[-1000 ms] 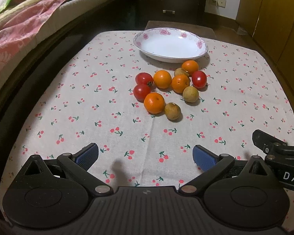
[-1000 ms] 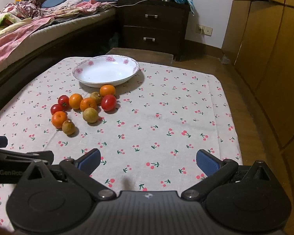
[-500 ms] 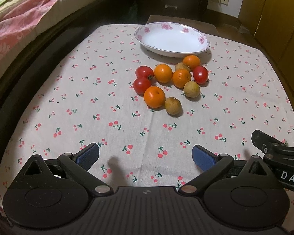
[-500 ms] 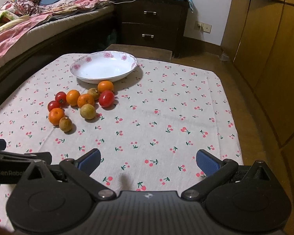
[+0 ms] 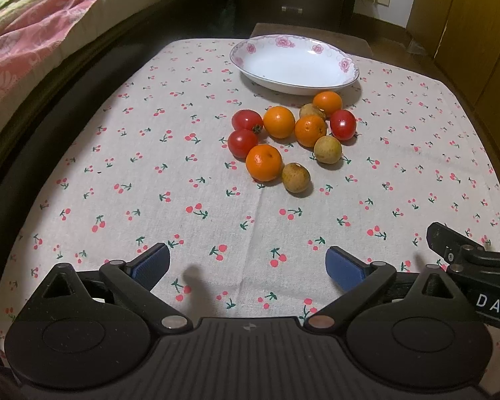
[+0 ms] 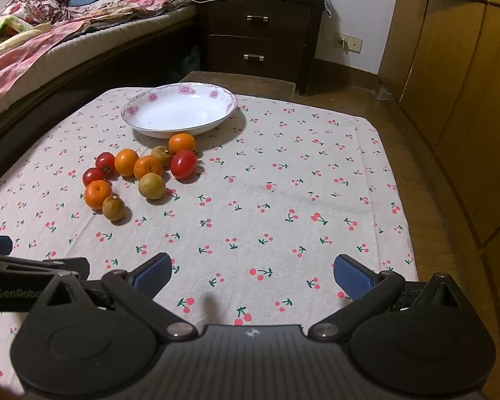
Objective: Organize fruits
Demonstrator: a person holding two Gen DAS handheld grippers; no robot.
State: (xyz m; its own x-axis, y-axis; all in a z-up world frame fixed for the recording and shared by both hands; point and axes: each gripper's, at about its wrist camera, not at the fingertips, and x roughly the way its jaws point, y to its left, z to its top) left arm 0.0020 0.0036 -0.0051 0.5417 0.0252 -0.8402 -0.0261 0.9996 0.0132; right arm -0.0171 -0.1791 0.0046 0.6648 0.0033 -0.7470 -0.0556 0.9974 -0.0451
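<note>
Left gripper (image 5: 246,263), nearest the lens in the left wrist view: blue-padded fingers spread wide, nothing between them, poised over the near part of the cherry-print tablecloth (image 5: 116,153); its black housing fills the lower edge and hides the table's near border. Right gripper (image 6: 251,271): likewise released and empty, over the near right part of the cloth; part of it juts in at the right margin of the left view, cut off, lettering only partly legible. Fruits, loose on the cloth at mid-distance, left of centre in the right view: nearest, a brownish-green fruit (image 5: 295,177) touching an orange (image 5: 264,162); a second brownish-green fruit (image 5: 327,149) just right of these; behind them two tomatoes (image 5: 242,142) on the left of the cluster, two more oranges (image 5: 279,122) in the middle, and a third tomato (image 5: 343,124) on the right. Farther still, another brownish fruit (image 5: 311,111), half hidden behind the middle orange, kind not discernible; a fourth orange (image 5: 327,103) just before the dish. White flower-rimmed dish (image 5: 345,65): empty, at the far edge of the cloth, apart from all fruit except that its near rim comes close to the farthest orange. Beyond: bed (image 6: 66,46) at left, dark drawer unit (image 6: 260,33) with clutter on top too indistinct to identify.
</note>
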